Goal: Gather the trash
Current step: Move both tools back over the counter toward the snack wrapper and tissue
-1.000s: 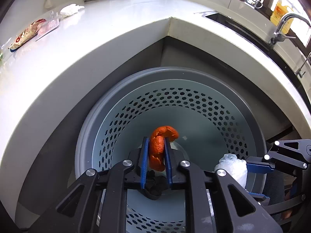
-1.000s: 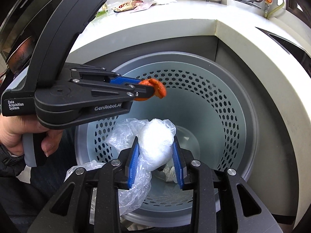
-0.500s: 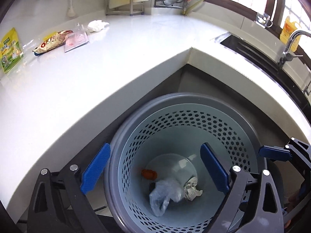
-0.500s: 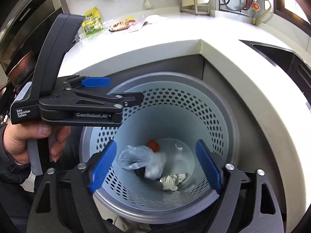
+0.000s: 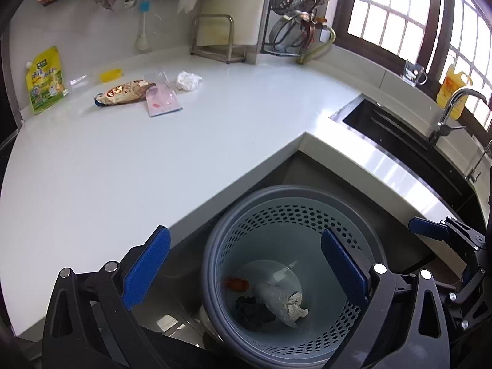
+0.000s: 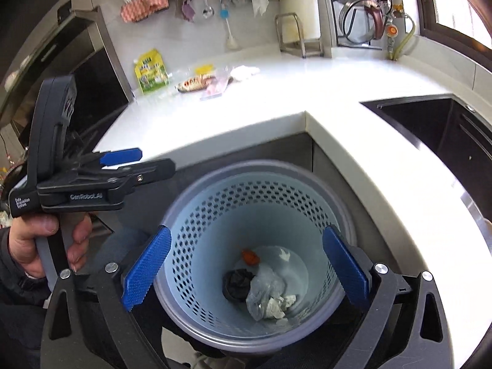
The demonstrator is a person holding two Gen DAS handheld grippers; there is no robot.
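A grey perforated trash basket [image 5: 366, 233] [image 6: 190, 215] stands on the floor below the counter corner. In it lie an orange peel [image 5: 237, 283] [image 6: 249, 256], a clear plastic bag [image 5: 273, 298] [image 6: 264, 289], crumpled paper [image 5: 296, 306] [image 6: 278, 303] and a dark scrap [image 5: 252, 309] [image 6: 236, 283]. My left gripper [image 5: 244, 272] [image 6: 123, 166] is open and empty above the basket. My right gripper [image 6: 244, 267] is open and empty above it too; its blue pad [image 5: 427, 229] shows at the right. On the counter lie a snack wrapper [image 5: 124, 92] [image 6: 195, 83], a pink packet [image 5: 163, 101] [image 6: 215, 87] and a white tissue [image 5: 188, 80] [image 6: 244, 72].
A green-yellow pouch [image 5: 43, 80] [image 6: 150, 72], a yellow lid [image 5: 109, 75] and clear plastic [image 5: 77, 81] sit at the counter's back left. A sink [image 5: 399, 132] with tap [image 5: 452, 107] is on the right. A rack [image 5: 215, 40] stands by the wall. A dark oven front [image 6: 92, 86] is on the left.
Both grippers opened and dropped the orange peel and the plastic bag into the basket, then rose up and back so the counter shows.
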